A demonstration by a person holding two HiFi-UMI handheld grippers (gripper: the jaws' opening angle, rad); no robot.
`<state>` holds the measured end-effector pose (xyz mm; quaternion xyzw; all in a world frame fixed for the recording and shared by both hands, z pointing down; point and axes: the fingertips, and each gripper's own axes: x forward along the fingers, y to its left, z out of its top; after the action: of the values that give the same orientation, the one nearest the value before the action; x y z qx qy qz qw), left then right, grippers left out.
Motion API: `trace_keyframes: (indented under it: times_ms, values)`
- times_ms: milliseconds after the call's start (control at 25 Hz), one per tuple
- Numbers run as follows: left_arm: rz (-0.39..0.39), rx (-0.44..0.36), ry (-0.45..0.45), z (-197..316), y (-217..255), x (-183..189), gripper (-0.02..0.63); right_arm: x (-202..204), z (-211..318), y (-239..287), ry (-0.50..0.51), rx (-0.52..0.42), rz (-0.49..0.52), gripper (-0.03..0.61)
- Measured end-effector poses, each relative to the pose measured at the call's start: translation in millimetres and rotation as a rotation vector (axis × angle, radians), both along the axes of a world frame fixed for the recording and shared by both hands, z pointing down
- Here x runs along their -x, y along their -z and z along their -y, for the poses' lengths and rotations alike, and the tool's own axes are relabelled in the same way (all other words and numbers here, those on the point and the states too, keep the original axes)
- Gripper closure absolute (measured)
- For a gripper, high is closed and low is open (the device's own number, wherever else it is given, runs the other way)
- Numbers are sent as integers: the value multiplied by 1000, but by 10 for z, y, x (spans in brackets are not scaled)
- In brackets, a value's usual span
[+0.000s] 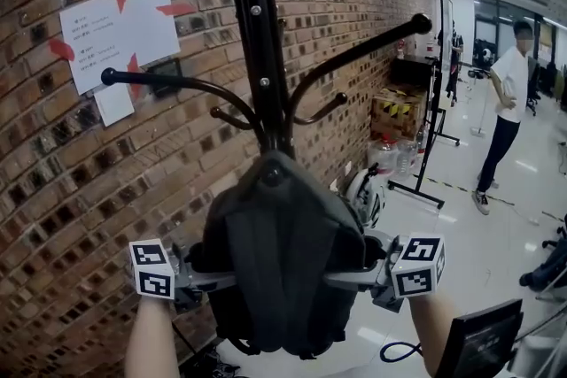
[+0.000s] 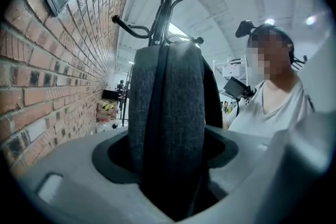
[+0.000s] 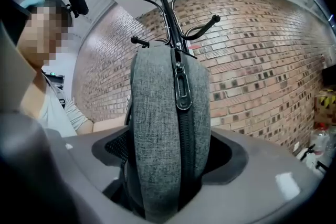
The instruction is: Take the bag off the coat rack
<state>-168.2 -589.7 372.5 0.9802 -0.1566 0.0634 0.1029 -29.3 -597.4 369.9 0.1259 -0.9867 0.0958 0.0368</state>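
A dark grey backpack (image 1: 283, 261) hangs from the black coat rack (image 1: 261, 57) in front of the brick wall; its top loop sits at the pole where the lower hooks branch. My left gripper (image 1: 213, 281) reaches into the bag's left side, and my right gripper (image 1: 345, 279) into its right side. In the left gripper view the bag (image 2: 165, 113) fills the gap between the jaws of the left gripper (image 2: 168, 165). In the right gripper view its zipped edge (image 3: 181, 113) sits wedged in the right gripper (image 3: 168, 165). Both look shut on the bag.
The brick wall (image 1: 71, 173) with taped paper notices (image 1: 120, 31) is close behind the rack. Cardboard boxes (image 1: 397, 112) and a black stand (image 1: 434, 146) are further back on the right. A person (image 1: 505, 111) stands on the shiny floor. A dark screen (image 1: 483, 341) is at the lower right.
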Motion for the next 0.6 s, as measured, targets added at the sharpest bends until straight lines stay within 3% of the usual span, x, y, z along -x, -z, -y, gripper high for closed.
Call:
trace_keyframes:
  times_ms: [280, 400, 600]
  values:
    - [34, -11, 93, 56, -4, 25, 407, -22, 77, -3, -79, 34, 8, 269]
    - [59, 1, 114, 4, 76, -1, 420, -38, 9, 90, -88, 33, -18, 280]
    - [66, -36, 123, -223, 508, -95, 433, -125, -211, 515, -118, 1, 25, 291]
